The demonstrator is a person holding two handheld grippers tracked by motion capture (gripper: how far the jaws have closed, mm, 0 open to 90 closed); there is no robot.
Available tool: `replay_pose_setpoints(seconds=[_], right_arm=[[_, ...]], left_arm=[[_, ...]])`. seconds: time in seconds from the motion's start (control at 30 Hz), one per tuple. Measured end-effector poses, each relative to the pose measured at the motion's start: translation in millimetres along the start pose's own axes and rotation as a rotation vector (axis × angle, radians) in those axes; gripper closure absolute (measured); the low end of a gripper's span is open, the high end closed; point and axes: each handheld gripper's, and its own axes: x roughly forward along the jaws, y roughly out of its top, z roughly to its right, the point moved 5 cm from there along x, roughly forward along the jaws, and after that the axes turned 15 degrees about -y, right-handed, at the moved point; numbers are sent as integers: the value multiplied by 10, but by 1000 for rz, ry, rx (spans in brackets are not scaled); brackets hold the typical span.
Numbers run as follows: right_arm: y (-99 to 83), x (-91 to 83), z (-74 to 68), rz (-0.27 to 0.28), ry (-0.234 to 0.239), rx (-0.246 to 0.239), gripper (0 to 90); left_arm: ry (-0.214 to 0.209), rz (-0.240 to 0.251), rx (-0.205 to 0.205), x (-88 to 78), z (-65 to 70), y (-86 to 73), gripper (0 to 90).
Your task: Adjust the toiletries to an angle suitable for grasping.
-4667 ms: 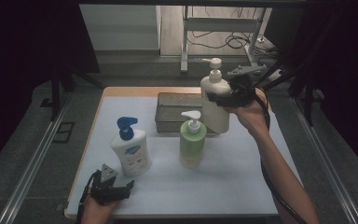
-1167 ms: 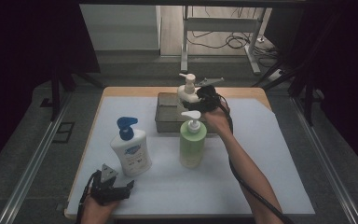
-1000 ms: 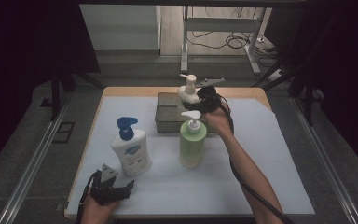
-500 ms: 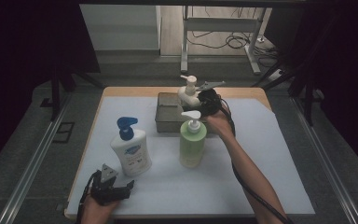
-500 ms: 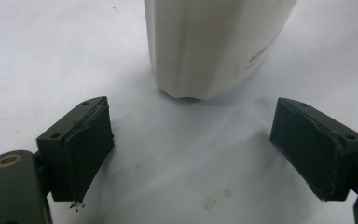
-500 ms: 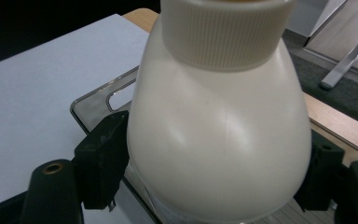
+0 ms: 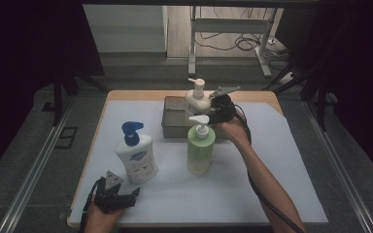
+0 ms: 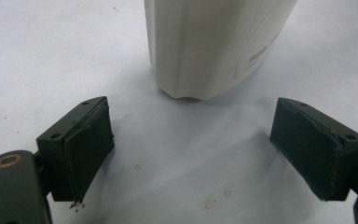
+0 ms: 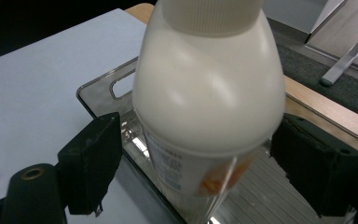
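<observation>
My white-covered table (image 7: 252,194) carries a clear plastic tray (image 7: 172,127) at its far middle, and the cream pump bottle (image 7: 197,99) stands upright in it. My right gripper (image 7: 217,108) has just been opening; its jaws flank the bottle with gaps either side. The right gripper view shows a blurred label, unreadable. A green pump bottle (image 7: 200,148) stands nearer. My left gripper (image 7: 112,194), jaws wide and empty, rests near-left by the white blue-pump bottle (image 7: 136,156); its label is unreadable.

No lettering can be read: the blue label on the white blue-pump plastic bottle (image 7: 136,158) and the print on the cream plastic pump bottle (image 9: 208,116) are too blurred.
</observation>
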Motion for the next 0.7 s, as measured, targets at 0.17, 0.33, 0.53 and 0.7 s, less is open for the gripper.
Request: replay_pose_setpoints(seconds=[0.17, 0.33, 0.53, 0.7], right_arm=[[-46, -75, 70, -6, 4, 4, 133], [-77, -130, 115, -6, 0, -4, 119], [-130, -206, 216, 18, -14, 18, 102], [-191, -247, 289, 18, -17, 35, 104]], left_arm=[[0, 1, 0, 0, 0, 0, 126], [0, 1, 0, 0, 0, 0, 126], [0, 1, 0, 0, 0, 0, 126], [2, 0, 1, 0, 1, 0, 126]])
